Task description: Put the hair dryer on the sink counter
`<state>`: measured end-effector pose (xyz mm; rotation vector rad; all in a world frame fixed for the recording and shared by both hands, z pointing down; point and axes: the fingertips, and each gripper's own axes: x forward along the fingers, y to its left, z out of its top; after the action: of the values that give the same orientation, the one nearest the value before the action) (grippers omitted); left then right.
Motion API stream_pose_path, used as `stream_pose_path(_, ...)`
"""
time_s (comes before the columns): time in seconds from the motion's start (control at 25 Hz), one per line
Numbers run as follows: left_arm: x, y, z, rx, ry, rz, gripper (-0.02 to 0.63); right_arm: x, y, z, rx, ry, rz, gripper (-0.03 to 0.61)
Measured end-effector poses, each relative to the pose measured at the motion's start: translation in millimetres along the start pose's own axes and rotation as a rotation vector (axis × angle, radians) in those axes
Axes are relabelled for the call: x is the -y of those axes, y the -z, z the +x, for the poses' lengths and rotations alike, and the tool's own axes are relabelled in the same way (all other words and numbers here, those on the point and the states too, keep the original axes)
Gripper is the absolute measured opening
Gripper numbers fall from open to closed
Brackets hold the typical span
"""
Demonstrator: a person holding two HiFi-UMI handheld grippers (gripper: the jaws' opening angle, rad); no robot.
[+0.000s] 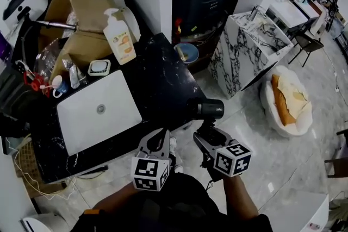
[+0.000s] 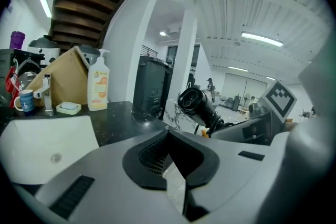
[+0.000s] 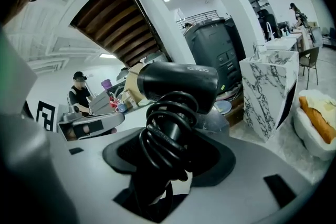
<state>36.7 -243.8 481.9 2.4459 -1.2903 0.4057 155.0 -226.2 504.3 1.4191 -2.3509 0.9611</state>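
We hold the black hair dryer [image 1: 207, 107] in our right tool [image 1: 205, 134], whose jaws clamp the handle with the cord wound round it. The dryer hangs in the air just off the right edge of the black marble table [image 1: 157, 76], barrel level, one end turned toward the table, not touching it. Our left tool [image 1: 161, 136] hovers just left of the dryer, jaws clenched together on nothing. In the table sits a white sink basin [image 1: 98, 111]; at its far side stands a pump soap bottle [image 1: 119, 35].
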Motion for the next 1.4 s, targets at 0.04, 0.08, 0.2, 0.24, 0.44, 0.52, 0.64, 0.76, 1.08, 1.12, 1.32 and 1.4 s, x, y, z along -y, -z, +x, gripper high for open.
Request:
stream_pose_path(0.04, -5, -3, 8, -0.001, -0.004, -0.006, 0.006, 2, -4, 9, -0.015, -0.001, -0.008, 0.256)
stream_pose_path(0.08, -11, -6, 15, -0.002, -0.007, -0.012, 0.006, 5, -8, 18, -0.03, -0.002, -0.016, 0.256)
stream_pose_path(0.2, -26, -20, 40, 0.01, -0.019, -0.026, 0.007, 16, -24, 44, -0.076, 0.0, -0.056, 0.256)
stream_pose_path(0.24, -32, -23, 47, 0.012, -0.026, -0.031, 0.006, 20, -30, 54, -0.091, 0.001, -0.07, 0.256)
stream_pose_path(0.44, -66, -24, 77, -0.013, -0.074, -0.075, 0.006, 39, -54, 100, -0.169, 0.005, -0.141, 0.256)
stream_pose_path(0.52, -78, -23, 86, -0.022, -0.092, -0.093, 0.006, 45, -61, 118, -0.203, 0.005, -0.171, 0.256)
stream_pose_path(0.64, -94, -20, 97, -0.04, -0.113, -0.117, 0.006, 53, -67, 142, -0.256, 0.011, -0.216, 0.256)
stream_pose_path(0.76, -104, -19, 108, -0.049, -0.122, -0.14, 0.006, 61, -70, 162, -0.302, 0.016, -0.246, 0.256)
stream_pose_path(1.08, -116, -19, 132, -0.079, -0.134, -0.168, 0.006, 80, -76, 198, -0.398, 0.04, -0.318, 0.256)
stream_pose_path(1.12, -118, -18, 134, -0.081, -0.137, -0.172, 0.006, 81, -76, 201, -0.405, 0.041, -0.328, 0.256)
stream_pose_path(1.32, -118, -16, 141, -0.094, -0.14, -0.186, 0.006, 88, -77, 213, -0.429, 0.044, -0.369, 0.256)
stream_pose_path(1.4, -117, -16, 144, -0.098, -0.135, -0.189, 0.006, 90, -77, 216, -0.43, 0.046, -0.382, 0.256)
